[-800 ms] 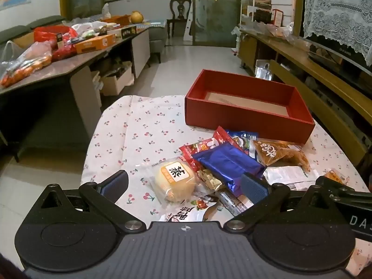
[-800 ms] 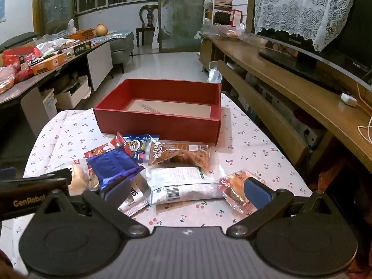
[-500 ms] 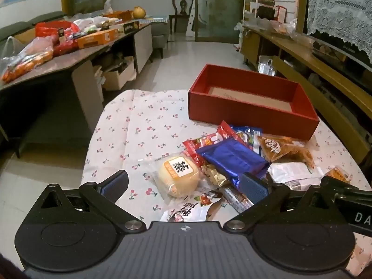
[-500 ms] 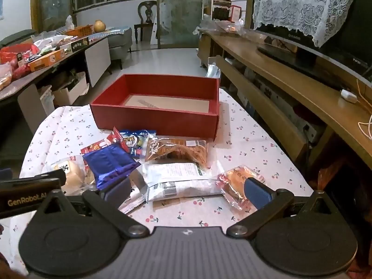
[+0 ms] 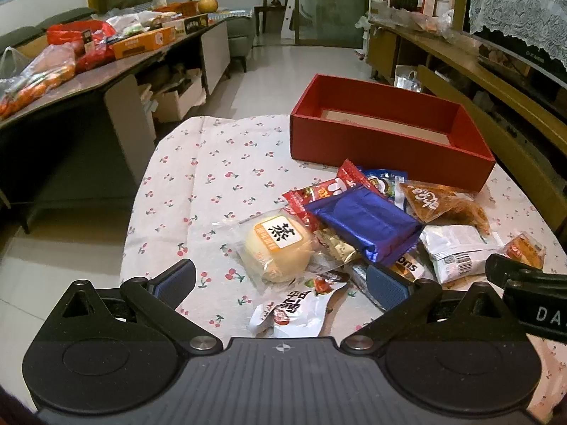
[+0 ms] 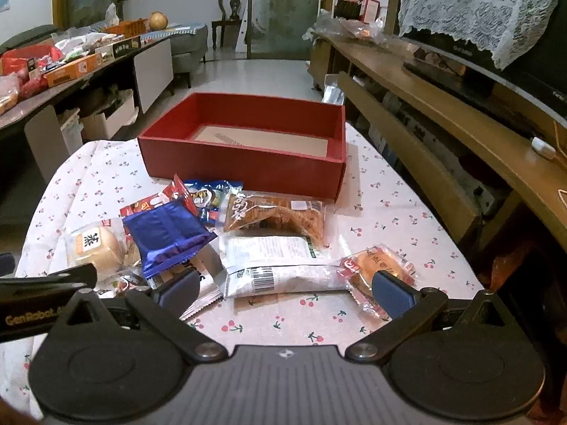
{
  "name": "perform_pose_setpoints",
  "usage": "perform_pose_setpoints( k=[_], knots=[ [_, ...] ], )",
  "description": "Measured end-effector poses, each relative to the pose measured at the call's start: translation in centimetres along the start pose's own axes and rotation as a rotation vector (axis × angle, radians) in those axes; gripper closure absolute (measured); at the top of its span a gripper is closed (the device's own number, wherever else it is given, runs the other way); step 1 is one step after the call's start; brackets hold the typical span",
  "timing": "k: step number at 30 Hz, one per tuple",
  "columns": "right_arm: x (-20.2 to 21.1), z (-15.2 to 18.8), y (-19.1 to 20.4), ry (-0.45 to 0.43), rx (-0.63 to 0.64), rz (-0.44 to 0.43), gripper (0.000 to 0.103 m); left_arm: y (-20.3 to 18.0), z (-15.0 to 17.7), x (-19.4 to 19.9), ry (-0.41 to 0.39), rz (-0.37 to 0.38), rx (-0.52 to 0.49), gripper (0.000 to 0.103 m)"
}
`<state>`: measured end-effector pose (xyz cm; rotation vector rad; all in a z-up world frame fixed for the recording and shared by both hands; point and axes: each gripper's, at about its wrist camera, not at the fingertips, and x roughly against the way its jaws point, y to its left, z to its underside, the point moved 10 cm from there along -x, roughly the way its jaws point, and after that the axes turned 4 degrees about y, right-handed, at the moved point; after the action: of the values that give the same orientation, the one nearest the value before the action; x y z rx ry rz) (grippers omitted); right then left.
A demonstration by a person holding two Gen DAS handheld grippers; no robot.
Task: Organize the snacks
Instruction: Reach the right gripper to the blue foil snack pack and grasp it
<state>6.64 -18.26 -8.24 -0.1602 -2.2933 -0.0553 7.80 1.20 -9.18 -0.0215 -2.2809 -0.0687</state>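
While both claws hover low over the near edge of the table [image 5: 198, 163], each stands spread wide with nothing between its pads. Left gripper [image 5: 280, 285]: fingers flank a wrapped bun [image 5: 276, 248] with a black character on a white label, and a white packet [image 5: 297, 310] lying just in front of it. Right gripper [image 6: 283, 288]: fingers bracket a white pouch with a barcode [image 6: 280, 276]; the right pad sits in front of an orange-wrapped cake [image 6: 379, 264]. Snack pile — a blue foil bag [image 5: 368, 225] rests on top of red wrappers [image 5: 319, 194], beside a brown packet [image 5: 443, 205]. Red box [image 6: 248, 156]: open-topped, at the far side of the cherry-print cloth, just behind the pile, showing only a bare cardboard floor.
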Motion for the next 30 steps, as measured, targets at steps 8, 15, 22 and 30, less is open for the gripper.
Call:
perform_pose_setpoints(
  k=[8,15,22,30],
  knots=[
    [-3.0,-2.6,3.0,0.029,0.089,-0.082,0.000,1.6,-0.1,-1.5,0.051,-0.025,0.017,0.000],
    [-7.2,-5.3,7.3,0.111,0.218,-0.207,0.006,3.2,0.3,-3.3,0.107,-0.030,0.076,0.000],
    [-11.0,-4.6,10.8,0.232,0.269,-0.315,0.020,4.5,0.3,-4.7,0.146,-0.017,0.128,0.000],
    [-10.4,-3.4,11.1,0.311,0.222,-0.426,0.050,5.0,-1.0,-4.6,0.146,0.042,0.153,0.000]
  ],
)
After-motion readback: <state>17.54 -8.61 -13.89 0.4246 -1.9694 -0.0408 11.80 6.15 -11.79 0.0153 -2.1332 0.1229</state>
